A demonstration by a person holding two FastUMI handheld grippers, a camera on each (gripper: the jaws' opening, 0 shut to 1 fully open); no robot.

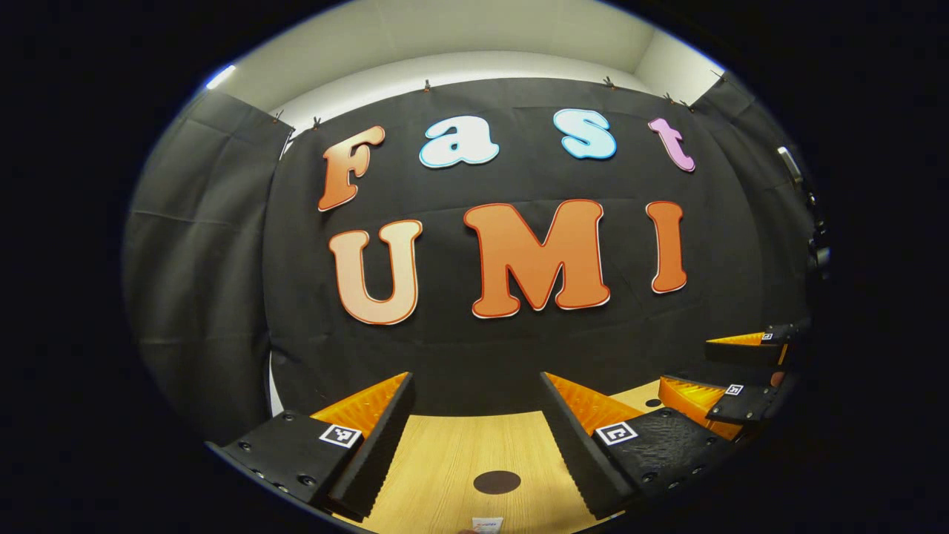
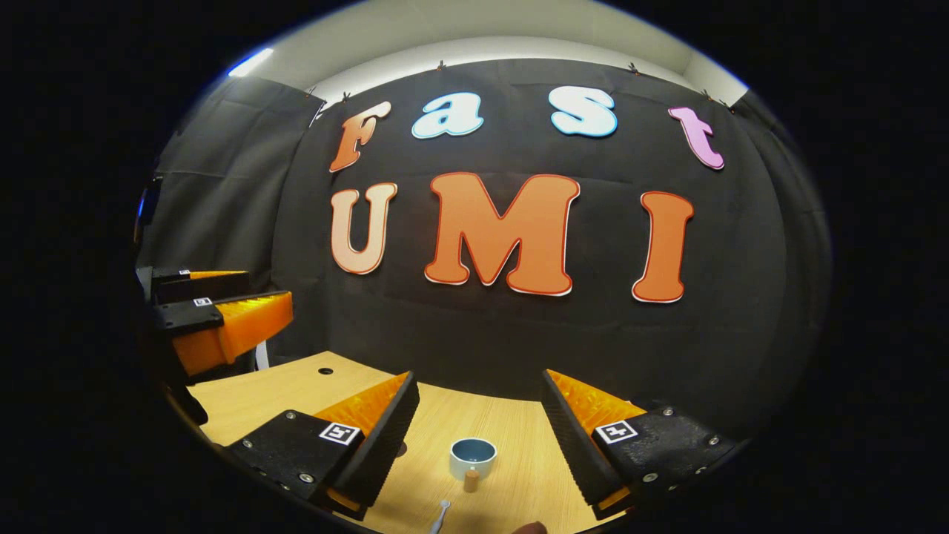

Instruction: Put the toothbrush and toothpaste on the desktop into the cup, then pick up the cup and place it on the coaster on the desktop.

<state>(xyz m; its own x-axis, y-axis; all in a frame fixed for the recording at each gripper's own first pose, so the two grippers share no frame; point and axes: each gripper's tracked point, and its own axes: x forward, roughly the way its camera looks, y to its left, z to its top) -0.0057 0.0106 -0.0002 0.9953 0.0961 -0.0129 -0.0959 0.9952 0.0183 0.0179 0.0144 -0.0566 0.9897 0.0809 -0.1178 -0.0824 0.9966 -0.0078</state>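
Left gripper (image 1: pixel 478 437) held level above the counter (image 1: pixel 445 460), aimed at the booth wall; fingers (image 1: pixel 378 437) wide apart, nothing between them. Dark round coaster (image 1: pixel 497 482) on the wood straight ahead, toothpaste (image 1: pixel 487 525) end just nearer at the bottom edge. Right gripper (image 2: pixel 478 437) same pose, fingers (image 2: pixel 389 437) spread, empty. Cup (image 2: pixel 473 457) upright between its finger lines, well ahead of the tips; small wooden piece (image 2: pixel 471 480) just beside the cup; toothbrush (image 2: pixel 440 516) lying nearer the camera. Other gripper off to the left, raised above the counter.
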